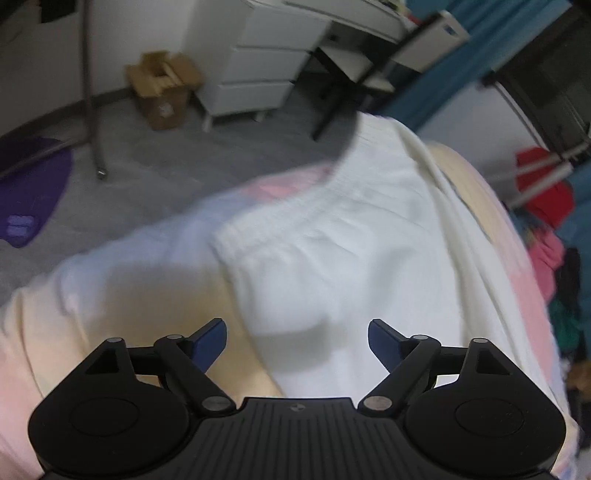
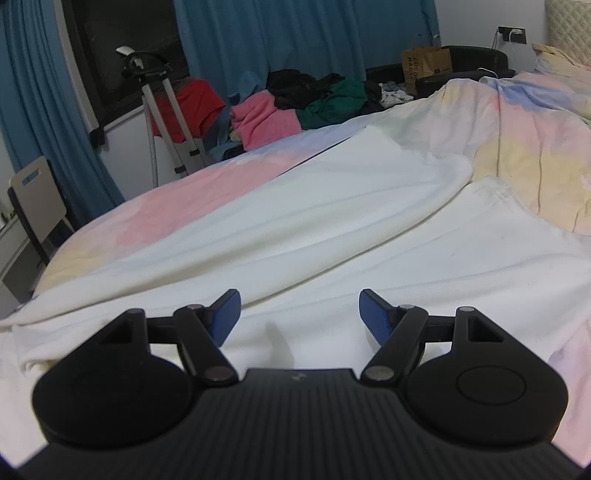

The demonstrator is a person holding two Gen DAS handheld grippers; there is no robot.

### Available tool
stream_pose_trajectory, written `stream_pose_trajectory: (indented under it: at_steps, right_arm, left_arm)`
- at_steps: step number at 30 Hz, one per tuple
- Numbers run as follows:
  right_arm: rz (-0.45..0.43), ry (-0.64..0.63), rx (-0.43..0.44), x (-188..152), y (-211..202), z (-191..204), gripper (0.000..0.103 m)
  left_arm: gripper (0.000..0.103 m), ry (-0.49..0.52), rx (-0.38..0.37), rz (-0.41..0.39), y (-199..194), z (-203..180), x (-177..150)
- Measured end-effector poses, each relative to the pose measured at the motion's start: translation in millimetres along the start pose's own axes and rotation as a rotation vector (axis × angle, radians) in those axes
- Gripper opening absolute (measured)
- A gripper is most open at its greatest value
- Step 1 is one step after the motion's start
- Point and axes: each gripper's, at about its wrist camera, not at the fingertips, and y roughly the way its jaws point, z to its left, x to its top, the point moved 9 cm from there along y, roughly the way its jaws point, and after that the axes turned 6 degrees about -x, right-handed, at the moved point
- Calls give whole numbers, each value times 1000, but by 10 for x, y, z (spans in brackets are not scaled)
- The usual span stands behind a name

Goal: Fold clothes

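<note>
Lying spread on the pastel bedspread (image 2: 155,210) is a white garment (image 2: 332,206), apparently trousers, with a gathered elastic waistband (image 1: 332,192) visible in the blurred left wrist view; left gripper (image 1: 296,341) hovers over the garment, jaws wide apart, holding nothing; right gripper (image 2: 300,314) likewise stands open and unloaded above the white cloth; a fold line crosses the fabric diagonally; a pile of pink, green and black clothes (image 2: 295,103) sits beyond the bed, before blue curtains (image 2: 295,33).
</note>
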Motion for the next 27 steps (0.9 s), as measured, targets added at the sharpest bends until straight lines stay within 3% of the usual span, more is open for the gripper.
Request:
stream_pose_trajectory:
  at_steps: [3,5,8,13,19,21,24,27]
  right_arm:
    - [10,13,-2,-8,14,-35,73]
    - [12,23,0,-6,13,-52,73]
    - [6,38,8,15,-5,-60,73]
    - [25,93,28,62,11,-140,73]
    - [6,301,76,404,-107,-640,73]
    - [-16,382,73,529,-169,-925,73]
    - [-53,481,34,640,-261,-1428,73]
    - [-106,588,-56,646,-336,-1985,74]
  left_arm:
    - [87,-118,17,26,126,244,32]
    - [86,-207,-42,24,164,339,37]
    - [87,-304,-130,-40,205,366,73]
    - [86,-296,-264,-76,217,137,85]
    - [85,-222,-569,-100,16,-281,85]
    - [85,-224,-569,-93,3,-289,58]
    - [82,-214,-463,-48,166,-229,15]
    - [77,-212,-395,55,337,-148,-86]
